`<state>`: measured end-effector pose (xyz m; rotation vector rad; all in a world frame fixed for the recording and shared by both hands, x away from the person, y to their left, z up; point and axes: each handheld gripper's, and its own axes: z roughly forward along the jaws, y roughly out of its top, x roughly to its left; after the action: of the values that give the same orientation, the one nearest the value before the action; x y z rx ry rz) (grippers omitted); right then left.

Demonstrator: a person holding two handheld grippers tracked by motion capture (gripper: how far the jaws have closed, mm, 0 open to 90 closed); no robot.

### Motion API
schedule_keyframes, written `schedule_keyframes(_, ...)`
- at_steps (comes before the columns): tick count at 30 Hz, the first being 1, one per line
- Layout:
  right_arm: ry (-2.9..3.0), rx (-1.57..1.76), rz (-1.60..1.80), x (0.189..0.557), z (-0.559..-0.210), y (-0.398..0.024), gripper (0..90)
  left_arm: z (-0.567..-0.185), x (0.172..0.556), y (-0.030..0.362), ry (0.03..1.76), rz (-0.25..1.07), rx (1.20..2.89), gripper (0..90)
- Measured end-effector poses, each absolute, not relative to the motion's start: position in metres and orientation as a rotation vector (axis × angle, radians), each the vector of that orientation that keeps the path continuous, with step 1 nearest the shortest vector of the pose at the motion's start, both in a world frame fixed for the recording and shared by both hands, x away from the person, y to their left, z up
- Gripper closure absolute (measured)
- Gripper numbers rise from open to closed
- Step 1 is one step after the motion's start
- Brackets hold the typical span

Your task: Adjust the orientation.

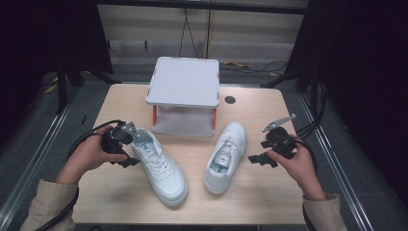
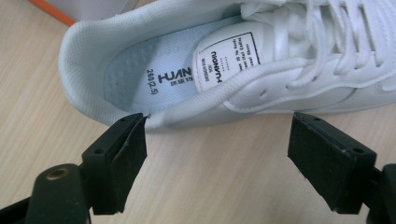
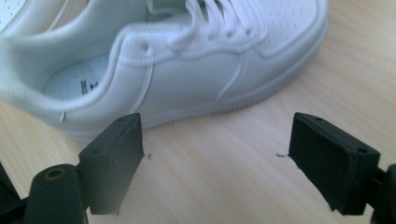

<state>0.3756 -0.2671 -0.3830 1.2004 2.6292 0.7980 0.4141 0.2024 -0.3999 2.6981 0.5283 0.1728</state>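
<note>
**Mia:** Where are the shoes?

**Ben:** Two white shoes lie on the worktop (image 1: 115, 202), in front of a little white stand (image 1: 184, 82). The left shoe (image 1: 160, 166) has its heel near the stand and its toe pointing back to the person. The right shoe (image 1: 225, 156) lies the same way, heel far and toe near, leaning in a bit.

**Mia:** Which tool is closer?

**Ben:** The left tool (image 1: 126, 156) is. It sits just beside the heel of the left shoe. In the left gripper view its jaws are wide open and hold nothing. One jaw nearly touches the shoe's soft padded rim (image 2: 140, 109).

**Mia:** And the other one?

**Ben:** The right tool (image 1: 262, 159) is near the right shoe (image 3: 187, 70), but there is a gap of bare wood between them. Its jaws are wide open too, and empty.

**Mia:** What do the shoes look like?

**Ben:** Smooth and shiny on the sides, with flat white laces (image 2: 299, 56) and tiny holes over the toe. I think the left tool needs just a small push to reach the heel.
</note>
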Motion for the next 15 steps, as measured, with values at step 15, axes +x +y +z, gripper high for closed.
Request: schedule_keyframes(15, 2.662, 1.109, 0.774, 0.448, -0.333, -0.217, 16.6, -0.404, 0.428, 0.188, 0.393, 0.096, 2.761, 16.2)
